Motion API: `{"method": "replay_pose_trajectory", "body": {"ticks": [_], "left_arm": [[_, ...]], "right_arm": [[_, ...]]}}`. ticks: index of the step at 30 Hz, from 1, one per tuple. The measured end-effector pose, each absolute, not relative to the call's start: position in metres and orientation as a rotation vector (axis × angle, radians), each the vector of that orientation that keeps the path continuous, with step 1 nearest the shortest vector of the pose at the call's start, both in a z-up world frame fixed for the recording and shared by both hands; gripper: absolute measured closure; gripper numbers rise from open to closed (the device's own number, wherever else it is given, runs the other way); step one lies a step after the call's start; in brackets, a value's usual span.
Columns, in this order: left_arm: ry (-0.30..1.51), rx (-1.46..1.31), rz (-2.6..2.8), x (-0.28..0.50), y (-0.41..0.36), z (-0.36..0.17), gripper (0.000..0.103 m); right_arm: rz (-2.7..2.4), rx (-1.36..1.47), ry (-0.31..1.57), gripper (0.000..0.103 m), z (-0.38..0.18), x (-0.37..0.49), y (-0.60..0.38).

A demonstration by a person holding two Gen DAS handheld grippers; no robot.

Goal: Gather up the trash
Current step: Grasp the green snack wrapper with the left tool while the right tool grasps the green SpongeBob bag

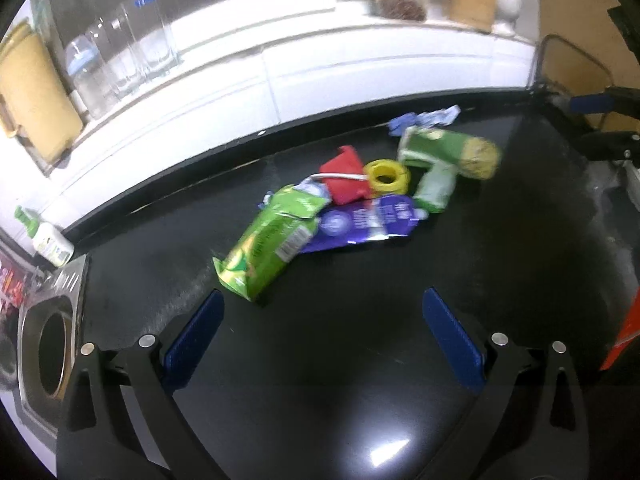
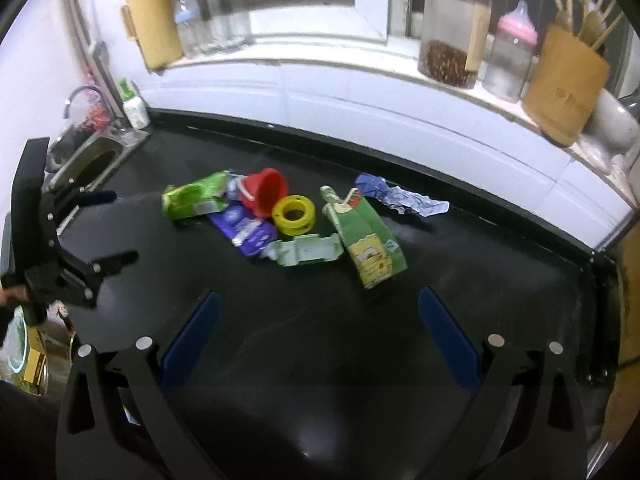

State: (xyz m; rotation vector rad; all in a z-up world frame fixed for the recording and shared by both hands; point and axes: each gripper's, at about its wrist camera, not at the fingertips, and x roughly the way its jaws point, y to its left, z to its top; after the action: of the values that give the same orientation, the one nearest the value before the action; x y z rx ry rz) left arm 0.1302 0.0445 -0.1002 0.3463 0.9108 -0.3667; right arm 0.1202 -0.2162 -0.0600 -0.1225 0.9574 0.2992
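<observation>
Trash lies in a pile on the black counter (image 1: 360,340): a green snack bag (image 1: 266,246) (image 2: 194,199), a purple wrapper (image 1: 360,222) (image 2: 246,234), a red cup (image 1: 346,178) (image 2: 266,191), a yellow tape ring (image 1: 387,176) (image 2: 293,214), a green juice carton (image 1: 448,152) (image 2: 366,240), a flattened pale green box (image 1: 434,190) (image 2: 306,250) and crumpled blue paper (image 1: 424,118) (image 2: 400,196). My left gripper (image 1: 324,336) is open and empty, just short of the snack bag. My right gripper (image 2: 318,332) is open and empty, in front of the pile.
A steel sink (image 1: 44,344) (image 2: 90,162) sits at the counter's left end with a soap bottle (image 1: 50,240) (image 2: 134,106) beside it. Bottles, jars (image 2: 454,24) and a utensil holder (image 2: 566,80) line the windowsill. The left gripper also shows in the right wrist view (image 2: 112,226).
</observation>
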Motion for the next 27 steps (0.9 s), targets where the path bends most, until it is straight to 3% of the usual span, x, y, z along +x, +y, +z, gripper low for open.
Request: {"method": "replay_pose_trajectory", "body": {"ticks": [15, 17, 18, 21, 22, 26, 27], "left_arm": [[1.035, 0.386, -0.542, 0.262, 0.072, -0.187, 0.007], [1.04, 0.386, -0.556, 0.267, 0.069, -0.194, 0.008], [1.046, 0.379, -0.573, 0.268, 0.068, -0.198, 0.01], [1.04, 0.363, -0.61, 0.268, 0.065, -0.199, 0.029], [1.04, 0.363, -0.61, 0.268, 0.064, -0.198, 0.037], [1.043, 0.328, -0.599, 0.267, 0.064, -0.189, 0.066], [1.042, 0.325, -0.58, 0.265, 0.064, -0.185, 0.067]], "right_arm": [[0.312, -0.141, 1.188, 0.008, -0.174, 0.252, -0.243], [0.336, -0.128, 1.209, 0.013, -0.182, 0.262, -0.244], [0.354, -0.122, 1.221, 0.021, -0.186, 0.266, -0.244], [0.393, -0.114, 1.246, 0.049, -0.192, 0.273, -0.242], [0.399, -0.111, 1.249, 0.053, -0.192, 0.274, -0.241], [0.41, -0.112, 1.24, 0.059, -0.189, 0.27, -0.237], [0.41, -0.11, 1.235, 0.059, -0.186, 0.269, -0.237]]}}
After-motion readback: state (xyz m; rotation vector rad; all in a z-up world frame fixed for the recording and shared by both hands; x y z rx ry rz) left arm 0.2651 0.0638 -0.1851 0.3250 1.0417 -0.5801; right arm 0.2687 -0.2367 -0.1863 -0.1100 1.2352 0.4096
